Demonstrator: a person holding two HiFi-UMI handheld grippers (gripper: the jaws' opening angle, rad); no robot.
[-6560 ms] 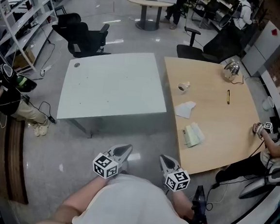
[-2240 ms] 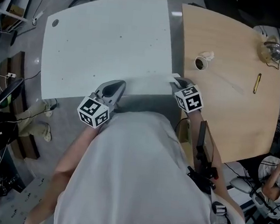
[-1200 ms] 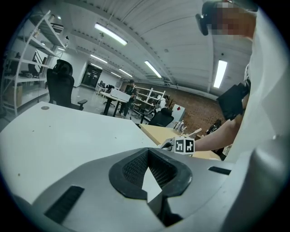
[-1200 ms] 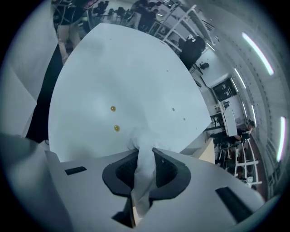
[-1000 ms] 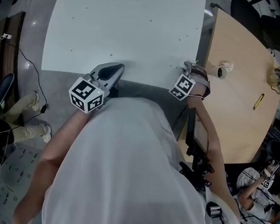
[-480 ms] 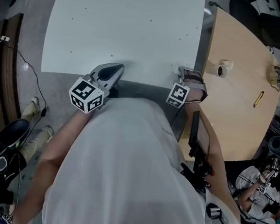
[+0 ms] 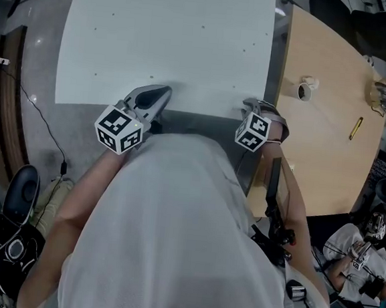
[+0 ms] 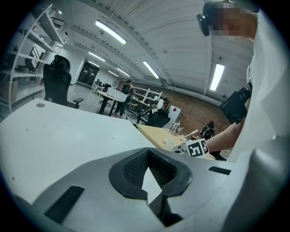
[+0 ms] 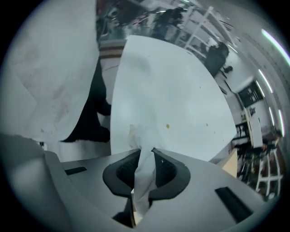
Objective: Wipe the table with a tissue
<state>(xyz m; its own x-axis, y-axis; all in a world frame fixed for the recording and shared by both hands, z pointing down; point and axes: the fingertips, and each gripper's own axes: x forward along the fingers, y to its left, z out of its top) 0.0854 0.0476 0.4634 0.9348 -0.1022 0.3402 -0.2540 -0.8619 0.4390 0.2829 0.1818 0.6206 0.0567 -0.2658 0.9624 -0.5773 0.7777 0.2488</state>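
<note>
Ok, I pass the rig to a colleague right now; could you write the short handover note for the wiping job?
Left gripper: shut, empty, at the near edge of the white table.
Right gripper: shut on the tissue, pointing down at the table's near right corner.
Done: tissue gripped and at the table.
Left to do: wipe the top; small specks show across it.

White shirt (image 7: 172, 235), lower middle. Grey left gripper (image 7: 163, 91), grey right gripper (image 7: 247, 104), each with black-and-white marker cube (image 7: 119, 129). Fingers (image 8: 131, 168) black inside.
</note>
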